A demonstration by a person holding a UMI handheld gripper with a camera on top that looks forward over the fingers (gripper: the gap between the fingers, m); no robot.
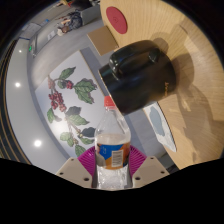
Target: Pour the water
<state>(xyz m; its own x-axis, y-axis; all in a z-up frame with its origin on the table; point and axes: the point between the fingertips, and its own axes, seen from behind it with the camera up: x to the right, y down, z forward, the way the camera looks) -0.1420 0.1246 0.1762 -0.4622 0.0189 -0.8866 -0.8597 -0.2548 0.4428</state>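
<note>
Pink pads of my tongs pinch the water bottle from both sides, low on its body near the blue-and-orange label, so the neck stays free for pouring. The view is rolled, so I judge the bottle is being tipped. Cap end points up toward the black pot; I can't tell whether the cap is off. The pot sits just beyond the bottle's top on the wooden table, likely the pour target. A red disc lies on the table beyond the pot. A leaf-and-berry print is beside the bottle, away from the pot. No water visible flowing yet.
</note>
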